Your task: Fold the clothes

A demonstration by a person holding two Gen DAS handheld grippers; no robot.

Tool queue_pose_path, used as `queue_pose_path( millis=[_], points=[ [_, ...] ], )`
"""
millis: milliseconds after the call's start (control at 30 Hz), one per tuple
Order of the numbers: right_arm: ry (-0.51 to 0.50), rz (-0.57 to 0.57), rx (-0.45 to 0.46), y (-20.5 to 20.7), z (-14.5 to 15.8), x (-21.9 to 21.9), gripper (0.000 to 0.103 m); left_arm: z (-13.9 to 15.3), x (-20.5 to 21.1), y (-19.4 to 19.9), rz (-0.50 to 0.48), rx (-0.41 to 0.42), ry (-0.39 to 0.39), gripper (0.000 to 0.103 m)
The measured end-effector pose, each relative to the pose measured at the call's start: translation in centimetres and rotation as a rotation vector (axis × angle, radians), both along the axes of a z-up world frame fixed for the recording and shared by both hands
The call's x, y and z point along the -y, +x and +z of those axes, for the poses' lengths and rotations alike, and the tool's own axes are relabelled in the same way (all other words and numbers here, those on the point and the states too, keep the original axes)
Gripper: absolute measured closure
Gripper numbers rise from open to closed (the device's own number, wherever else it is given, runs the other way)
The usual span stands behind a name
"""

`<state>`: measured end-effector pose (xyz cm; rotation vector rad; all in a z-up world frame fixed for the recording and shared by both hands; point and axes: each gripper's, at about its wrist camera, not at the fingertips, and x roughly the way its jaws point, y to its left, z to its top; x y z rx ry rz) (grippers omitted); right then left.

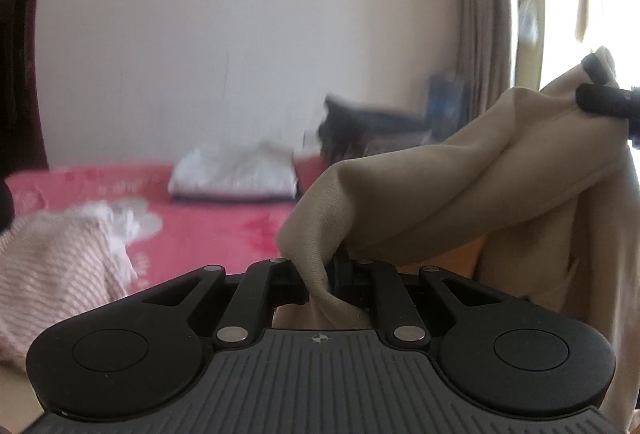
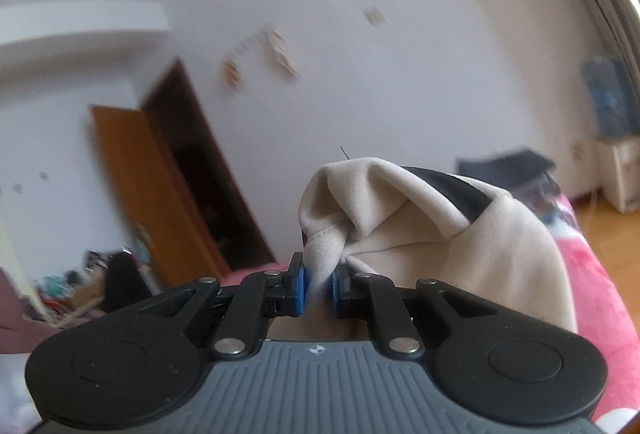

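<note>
- A bed covered with a pink floral sheet (image 1: 208, 230) fills the lower part of the left wrist view and runs along the right edge of the right wrist view; it looks like the surface where the folding is done.
- A beige garment (image 1: 460, 190) with a black patch hangs in the air above the bed, stretched between the two grippers and sagging in the middle. It is not lying flat, and no finished fold can be seen in it.
- A pink-and-white striped cloth (image 1: 56, 266) lies crumpled at the near left of the bed, with something white and fluffy beside it. It appears unfolded and probably waits its turn.
- A white folded pile (image 1: 236, 174) sits further back on the bed, well apart from the held garment. It may be work already finished, though blur makes this uncertain.
- The left gripper (image 1: 320, 286) has its jaws drawn nearly together, pinching a bunched edge of the beige garment.
- The right gripper (image 2: 318, 288) is likewise almost closed, its blue pads (image 2: 299, 288) clamping a gathered fold of the same garment.
- Judged overall, the task seems partway through: at least this garment must be laid down and folded, and the striped cloth after it.
</note>
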<state>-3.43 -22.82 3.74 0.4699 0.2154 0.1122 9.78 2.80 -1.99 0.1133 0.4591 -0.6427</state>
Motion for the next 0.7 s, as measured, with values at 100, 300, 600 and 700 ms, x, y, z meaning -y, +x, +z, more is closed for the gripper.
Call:
queue_pose_path(
  millis=[100, 300, 600, 700],
  points=[
    [0.024, -0.010, -0.110, 4.9, -4.3, 1.0, 0.089, -4.3, -0.2, 3.8, 0.035, -0.111, 0.053, 0.089],
    [0.168, -0.026, -0.356, 12.9, -15.3, 3.2, 0.089, -10.4, -2.7, 9.0, 0.134, -0.320, 0.005, 0.037],
    [0.392, 0.072, -0.592, 15.1, -22.1, 6.6, 0.068, -9.7, -4.9, 8.2, 0.142, -0.454, -0.097, 0.029],
    [0.404, 0.105, -0.557, 13.4, -20.2, 7.5, 0.043, -8.7, -5.2, 8.1, 0.124, -0.485, -0.174, 0.021]
  ],
)
